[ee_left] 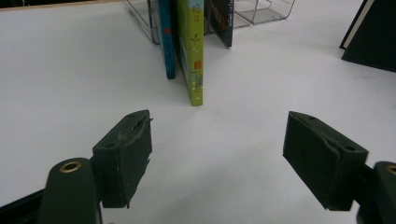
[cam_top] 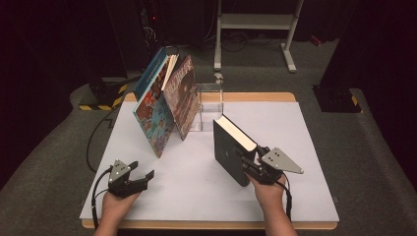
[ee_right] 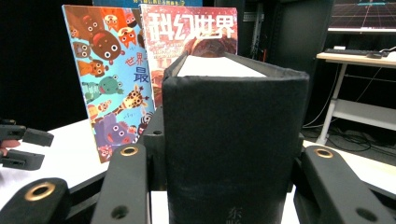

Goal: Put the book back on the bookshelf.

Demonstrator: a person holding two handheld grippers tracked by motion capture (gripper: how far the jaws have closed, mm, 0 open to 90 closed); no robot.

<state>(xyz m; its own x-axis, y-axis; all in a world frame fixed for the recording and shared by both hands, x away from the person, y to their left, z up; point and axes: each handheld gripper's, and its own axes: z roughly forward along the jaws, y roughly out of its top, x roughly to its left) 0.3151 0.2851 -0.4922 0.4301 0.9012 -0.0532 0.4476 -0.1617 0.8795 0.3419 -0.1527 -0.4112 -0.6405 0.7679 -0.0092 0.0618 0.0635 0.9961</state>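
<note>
Black book (cam_top: 231,152) upright in right tool (cam_top: 256,165), spine toward person

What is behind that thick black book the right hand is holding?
Behind the black book, clamped in the right gripper, stand leaning picture books: a cartoon-animal book and a red magazine. The black book covers the magazine's lower part.

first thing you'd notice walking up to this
The thick black book standing upright at the table's right centre, clamped by the right hand-held gripper. Behind it on the left, colourful picture books lean against a clear plastic bookend. The left hand-held gripper sits open and empty near the front left edge.
</note>
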